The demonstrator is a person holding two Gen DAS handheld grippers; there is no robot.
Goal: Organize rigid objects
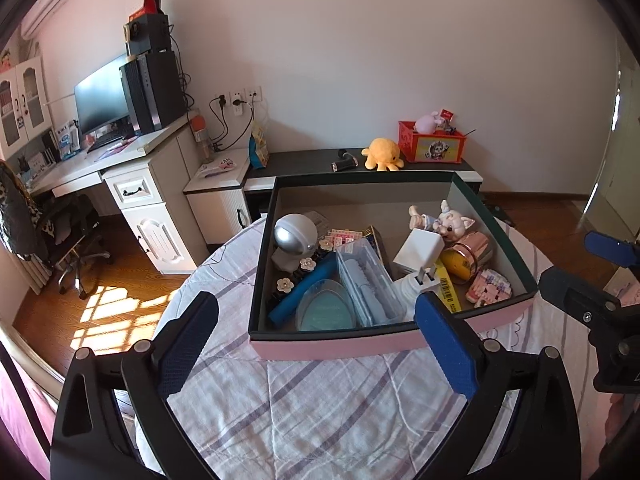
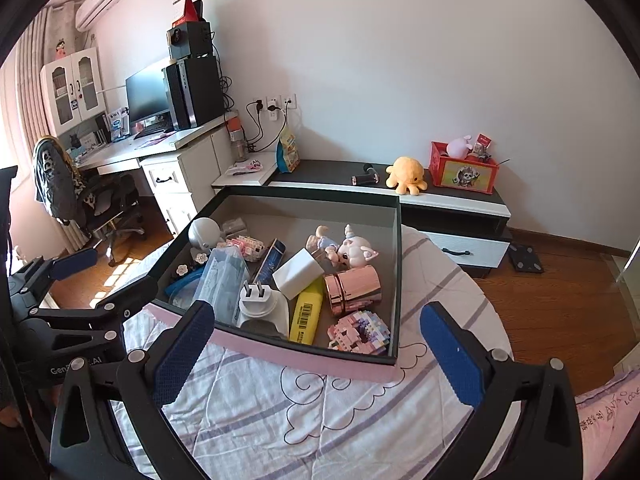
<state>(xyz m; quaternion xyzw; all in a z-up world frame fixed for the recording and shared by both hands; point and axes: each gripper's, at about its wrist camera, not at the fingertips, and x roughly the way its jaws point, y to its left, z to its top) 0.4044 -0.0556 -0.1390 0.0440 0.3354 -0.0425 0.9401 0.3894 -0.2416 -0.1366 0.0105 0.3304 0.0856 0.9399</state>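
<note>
A: Left hand-held gripper (image 1: pixel 316 344): released, blue pads (image 1: pixel 446 346) spread wide, nothing between. Hovering over the bed (image 1: pixel 320 412), just short of the pink front wall of the box (image 1: pixel 340 346).

B: Right hand-held gripper (image 2: pixel 316 350): likewise released, fingers apart, empty. Also short of the box (image 2: pixel 304 360), near its front wall. Left unit visible at 9 o'clock in the right wrist view; right unit at 3 o'clock in the left wrist view.

A: Box contents, left wrist view. At 6 o'clock inside: clear lidded case (image 1: pixel 366 284), beside it a blue oval dish (image 1: pixel 326 308). At 8 o'clock: blue cylinder (image 1: pixel 304 290) lying aslant, with a strip of white flowers (image 1: pixel 296 274) along it. At 11 o'clock: silver round-headed figure (image 1: pixel 294 240).

B: Middle: white charger block (image 2: pixel 298 274) resting on other items; white plug adapter (image 2: pixel 262 304) with prongs up, at the front wall. Yellow highlighter (image 2: pixel 306 312) touching it at 3 o'clock. Rose-gold cylinder (image 2: pixel 352 288) on its side. Pink brick-built model (image 2: pixel 360 332) in the front right corner. Pig figurine (image 2: pixel 348 248) toward 12 o'clock, lying down.

A: Beyond the box: low cabinet (image 1: pixel 468 170) against the wall carrying a yellow plush octopus (image 1: pixel 382 154) and a red bin (image 1: pixel 432 144). White desk with monitor (image 1: pixel 102 98) at 10 o'clock.
</note>
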